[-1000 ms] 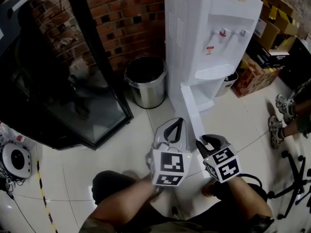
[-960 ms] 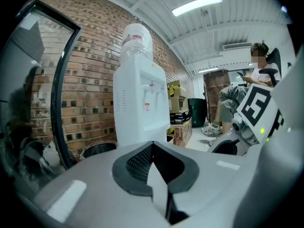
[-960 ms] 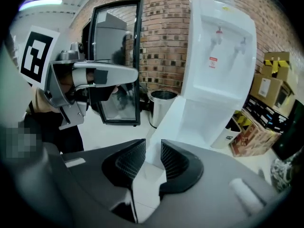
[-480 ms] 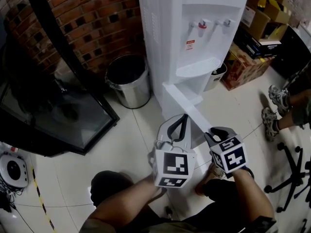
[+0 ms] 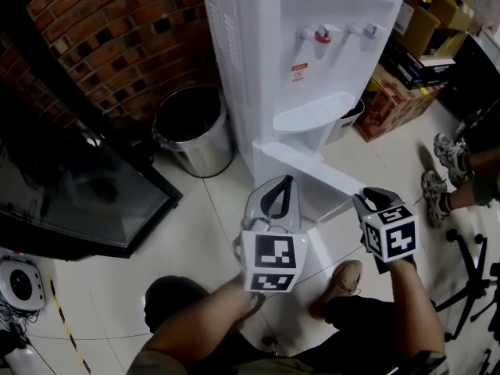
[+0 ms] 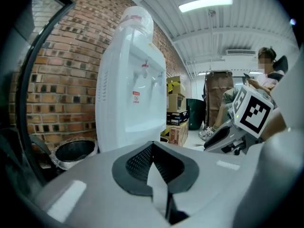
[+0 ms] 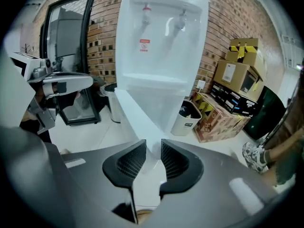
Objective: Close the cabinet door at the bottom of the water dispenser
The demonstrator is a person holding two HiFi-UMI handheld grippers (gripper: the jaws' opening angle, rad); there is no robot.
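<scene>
The white water dispenser (image 5: 312, 53) stands against the brick wall. Its bottom cabinet door (image 5: 305, 166) is partly open and slants out from the left hinge toward the lower right. My right gripper (image 5: 367, 199) is at the door's free end. In the right gripper view the door's thin edge (image 7: 135, 113) runs straight between the pads of the right gripper (image 7: 153, 151), which is shut on it. My left gripper (image 5: 287, 180) hovers just in front of the door's middle, apart from it. It is shut with nothing between its fingertips (image 6: 151, 146).
A steel trash bin (image 5: 191, 127) sits left of the dispenser, with a black glass-fronted cabinet (image 5: 78, 186) further left. A small white bin (image 5: 348, 119) and cardboard boxes (image 5: 391, 108) stand to the right. Another person's shoes (image 5: 449, 162) and a chair base (image 5: 476, 287) are at the far right.
The door has swung to the right, toward the dispenser's front, with my right gripper at its free end. Both grippers have moved right, and the dispenser looks closer.
</scene>
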